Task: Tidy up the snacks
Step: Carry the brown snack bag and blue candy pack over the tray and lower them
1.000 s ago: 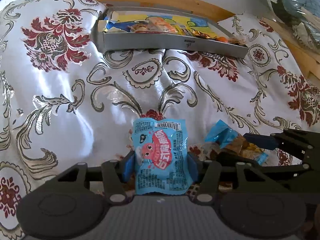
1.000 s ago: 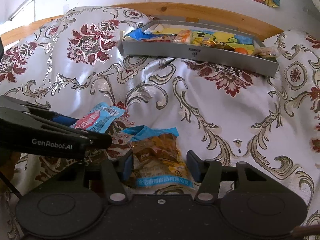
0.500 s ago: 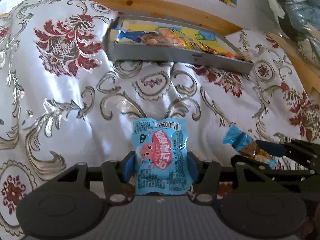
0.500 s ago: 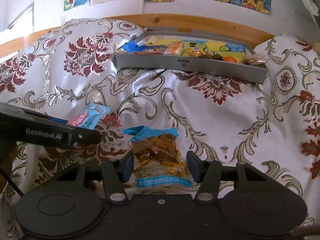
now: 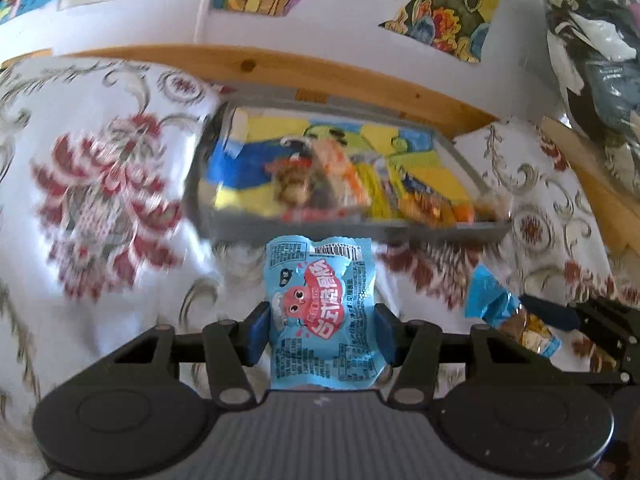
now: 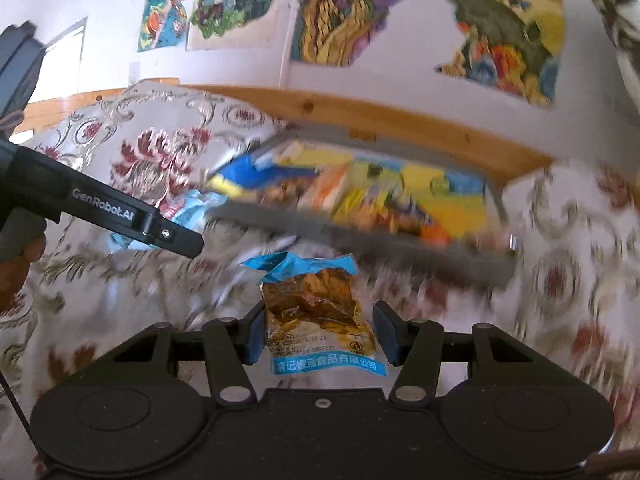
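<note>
My left gripper [image 5: 322, 334] is shut on a light blue snack packet [image 5: 322, 312] with a red cartoon figure, held upright above the bedspread. My right gripper [image 6: 320, 334] is shut on a clear packet of brown snack [image 6: 316, 316] with a blue torn top. The grey tray [image 5: 400, 234] full of colourful snack packs lies just ahead of both, blurred by motion; in the right wrist view the grey tray [image 6: 360, 240] is close in front. The brown packet [image 5: 516, 320] shows at the right of the left wrist view, and the left gripper's arm [image 6: 120, 216] crosses the right wrist view.
A white bedspread [image 5: 100, 220] with red floral and silver scroll patterns covers the surface. A wooden rail [image 5: 320, 76] runs behind the tray, under a white wall with colourful pictures [image 6: 400, 12]. Dark bundled items [image 5: 592, 60] sit at the far right. A hand [image 6: 16, 268] holds the left gripper.
Both grippers have lifted with their packets and moved toward the tray, which now looms larger and nearer. The views have tilted up, showing more wall.
</note>
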### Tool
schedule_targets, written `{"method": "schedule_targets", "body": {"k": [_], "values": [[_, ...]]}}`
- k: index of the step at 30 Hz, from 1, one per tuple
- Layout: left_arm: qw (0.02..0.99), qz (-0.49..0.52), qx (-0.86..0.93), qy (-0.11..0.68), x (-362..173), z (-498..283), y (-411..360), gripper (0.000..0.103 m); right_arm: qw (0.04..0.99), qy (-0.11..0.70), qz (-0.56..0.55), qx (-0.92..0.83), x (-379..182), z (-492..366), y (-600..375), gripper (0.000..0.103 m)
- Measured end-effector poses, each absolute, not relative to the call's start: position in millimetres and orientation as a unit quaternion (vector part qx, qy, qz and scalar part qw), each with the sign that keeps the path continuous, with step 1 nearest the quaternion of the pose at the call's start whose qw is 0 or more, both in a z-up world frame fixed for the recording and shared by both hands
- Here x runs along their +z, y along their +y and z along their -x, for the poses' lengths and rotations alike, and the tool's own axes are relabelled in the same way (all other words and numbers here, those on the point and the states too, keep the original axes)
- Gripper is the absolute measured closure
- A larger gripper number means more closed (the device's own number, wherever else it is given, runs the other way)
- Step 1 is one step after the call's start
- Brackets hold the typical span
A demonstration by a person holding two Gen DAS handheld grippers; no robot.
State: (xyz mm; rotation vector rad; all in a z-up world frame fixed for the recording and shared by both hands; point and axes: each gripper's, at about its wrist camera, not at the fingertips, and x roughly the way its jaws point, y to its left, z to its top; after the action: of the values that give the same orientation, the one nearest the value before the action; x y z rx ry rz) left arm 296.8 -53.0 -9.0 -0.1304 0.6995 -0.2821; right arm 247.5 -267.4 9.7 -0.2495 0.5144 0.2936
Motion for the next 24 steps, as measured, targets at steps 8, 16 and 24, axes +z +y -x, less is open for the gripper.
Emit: {"method": "schedule_targets", "body": {"k": [8, 16, 24], "values": [[0.931, 0.054, -0.142, 0.333, 17, -373, -83, 0.045, 0.956, 0.228, 0.132, 0.129, 44, -330, -276, 0.047], [0.928, 0.047, -0.126, 0.346, 17, -444, -119, 0.044, 0.961, 0.234, 0.123, 0.087, 52, -403, -291, 0.046], [0.928, 0.026, -0.135, 0.347, 16, -471, -150, 0.043, 0.955, 0.257, 0.132, 0.068, 36, -426, -305, 0.046]]}}
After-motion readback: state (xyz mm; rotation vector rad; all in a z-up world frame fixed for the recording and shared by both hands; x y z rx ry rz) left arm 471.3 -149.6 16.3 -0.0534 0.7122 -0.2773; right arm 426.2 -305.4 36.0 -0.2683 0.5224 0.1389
